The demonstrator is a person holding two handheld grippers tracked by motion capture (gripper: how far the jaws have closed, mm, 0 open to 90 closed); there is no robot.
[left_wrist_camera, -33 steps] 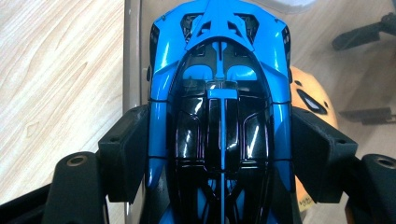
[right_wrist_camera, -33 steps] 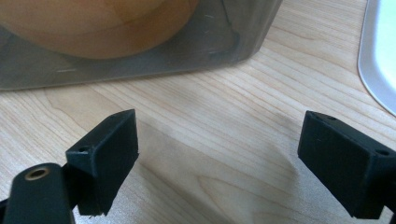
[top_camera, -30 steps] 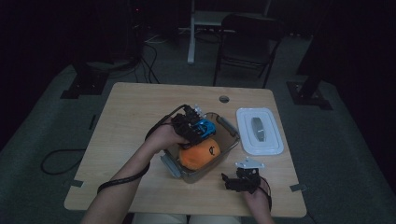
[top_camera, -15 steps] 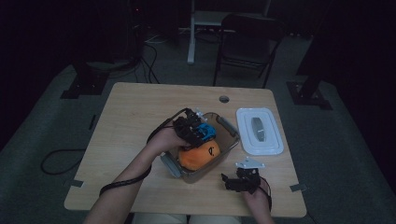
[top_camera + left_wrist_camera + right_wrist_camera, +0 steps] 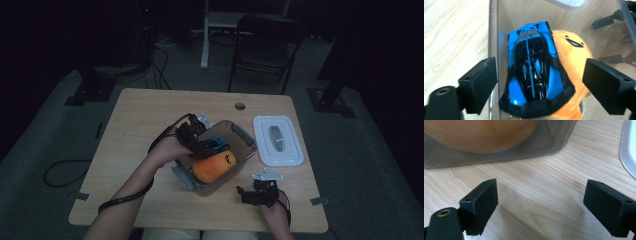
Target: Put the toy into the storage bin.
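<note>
My left tool hangs over the box with its jaws spread wide; they have just been opening, and the blue car lies between them with clear space on both sides, so I judge it let go. The car sits inside the box against one wall, leaning on the orange plush that takes up most of the room; in the high view the car shows just behind the plush. So the packing looks mostly done: both toys are in. What is left, as I read it, is to draw my left tool clear and then close the box, since the white lid lies on the bench well to the side. My right tool is released and empty, resting low over the bench just in front of the box corner.
</note>
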